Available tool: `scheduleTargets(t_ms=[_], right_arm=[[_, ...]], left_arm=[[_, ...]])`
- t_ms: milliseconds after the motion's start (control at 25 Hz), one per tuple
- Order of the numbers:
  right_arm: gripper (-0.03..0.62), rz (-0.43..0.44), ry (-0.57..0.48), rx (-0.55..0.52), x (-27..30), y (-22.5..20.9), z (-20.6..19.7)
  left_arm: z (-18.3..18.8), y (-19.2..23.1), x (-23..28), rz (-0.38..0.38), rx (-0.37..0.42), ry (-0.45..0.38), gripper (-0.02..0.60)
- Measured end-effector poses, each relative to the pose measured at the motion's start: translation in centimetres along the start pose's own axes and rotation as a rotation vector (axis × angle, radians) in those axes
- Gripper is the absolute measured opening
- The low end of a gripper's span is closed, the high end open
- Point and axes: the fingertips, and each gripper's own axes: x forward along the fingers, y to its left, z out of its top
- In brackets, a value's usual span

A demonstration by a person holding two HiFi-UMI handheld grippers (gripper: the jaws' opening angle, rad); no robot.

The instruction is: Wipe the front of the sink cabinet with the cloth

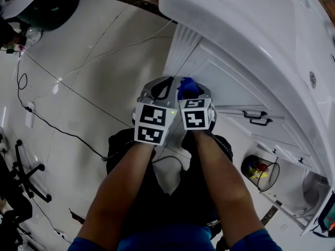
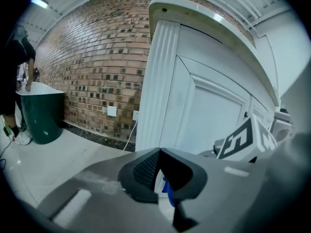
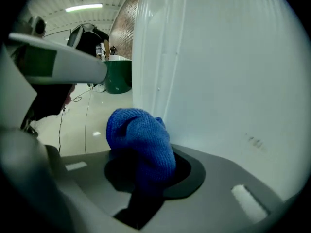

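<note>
L tool closed, R tool clamped, both side-by-side.

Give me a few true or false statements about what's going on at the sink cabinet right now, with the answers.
1. The right gripper is shut on the blue cloth. True.
2. The sink cabinet is dark wood. False: its front is white.
3. A brick wall stands near the cabinet. True.
4. The cabinet's handles are gold. False: they are black.
</note>
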Motion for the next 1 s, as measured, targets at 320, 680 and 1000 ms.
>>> scheduleTargets(t_ms=[320, 680, 1000], right_arm=[[0.086, 0.021, 0.12, -0.018, 2.7, 0.2, -3.4], [0.086, 0.065, 0.118, 0.028, 1.9, 0.4, -3.3], [0.086, 0.102, -0.315, 0.106, -9.6, 0.7, 3.9]], left_arm=[[-0.5, -0.1, 0.5, -0.008, -0.024, 0.022, 0.003], [-0.1, -0.3, 0.6, -0.011, -0.02, 0.024, 0.003], [1.5, -1.3, -0.7, -0.006, -0.021, -0.033, 0.003]])
